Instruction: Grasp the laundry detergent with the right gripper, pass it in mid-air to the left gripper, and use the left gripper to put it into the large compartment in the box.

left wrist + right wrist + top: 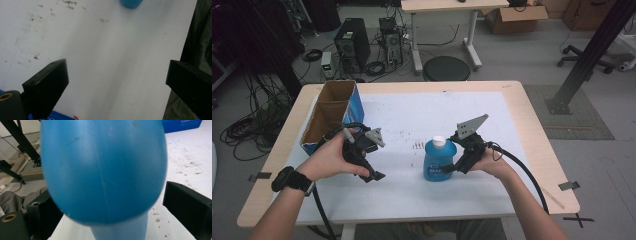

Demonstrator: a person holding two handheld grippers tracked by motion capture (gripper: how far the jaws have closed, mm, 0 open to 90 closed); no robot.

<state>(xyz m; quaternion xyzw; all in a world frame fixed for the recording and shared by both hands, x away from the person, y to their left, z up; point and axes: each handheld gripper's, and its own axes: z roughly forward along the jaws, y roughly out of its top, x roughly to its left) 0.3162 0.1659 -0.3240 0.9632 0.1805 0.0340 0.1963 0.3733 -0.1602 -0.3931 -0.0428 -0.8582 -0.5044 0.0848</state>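
At the centre of the high view the blue bottle (438, 161) with its white cap (439, 141) stood upright on the white mat (407, 195), and the right gripper (452, 167) had its jaws spread to either side of the body, not yet pressed against it; in the right gripper view the bottle (102, 170) bulged between the two parted jaws. To grasp well, the jaws probably needed to close squarely on the lower body, slowly, so the rounded plastic would not slip or tip. The left gripper (377, 176), at the lower left of centre, hung unclenched over bare mat, holding nothing. The mat was scuffed with dark marks (418, 145) and lay on a pale wooden table (542, 150); an open cardboard box (329, 112) with a blue side stood at its upper left. Beyond, the grey floor held a computer tower (351, 42), tangled cables and a round stool (446, 68).
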